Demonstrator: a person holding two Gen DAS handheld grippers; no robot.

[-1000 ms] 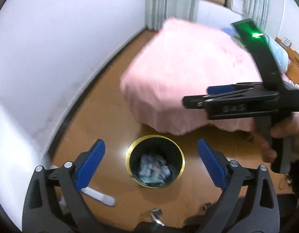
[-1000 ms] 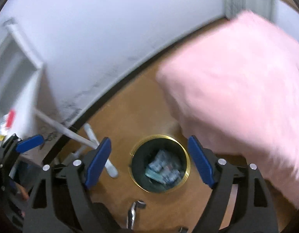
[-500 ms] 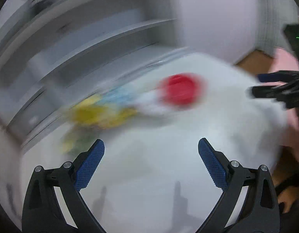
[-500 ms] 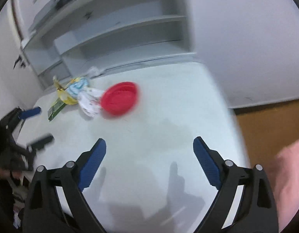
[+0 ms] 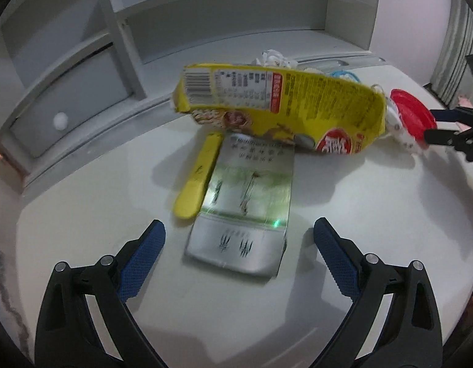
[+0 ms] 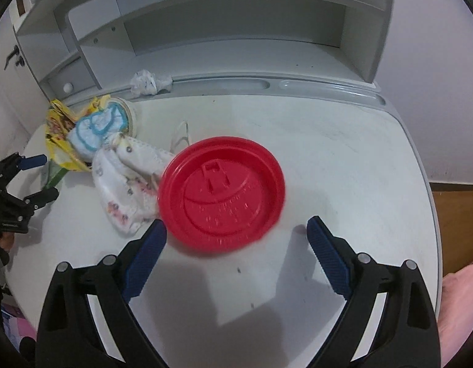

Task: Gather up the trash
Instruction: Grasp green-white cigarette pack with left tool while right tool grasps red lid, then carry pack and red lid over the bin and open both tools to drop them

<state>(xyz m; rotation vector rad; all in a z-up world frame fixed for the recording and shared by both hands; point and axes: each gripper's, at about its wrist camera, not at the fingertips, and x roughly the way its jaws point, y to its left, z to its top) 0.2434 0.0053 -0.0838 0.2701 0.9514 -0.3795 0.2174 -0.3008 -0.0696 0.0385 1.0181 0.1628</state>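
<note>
On a white desk lies a flat silver-green packet, a yellow strip beside it and a yellow snack wrapper behind. My left gripper is open, its jaws on either side of the packet's near end. In the right wrist view a red plastic lid lies on the desk, next to a crumpled white printed wrapper. My right gripper is open and empty, just before the lid. The lid also shows in the left wrist view.
A crumpled tissue sits at the desk's back edge under grey shelves. A blue-and-white wrapper lies on a round container lid by the yellow wrapper. Wooden floor and pink bedding lie right of the desk.
Both grippers swung up from the trash bin on the floor to the desk and closed in on the litter. Both stayed open and empty.
</note>
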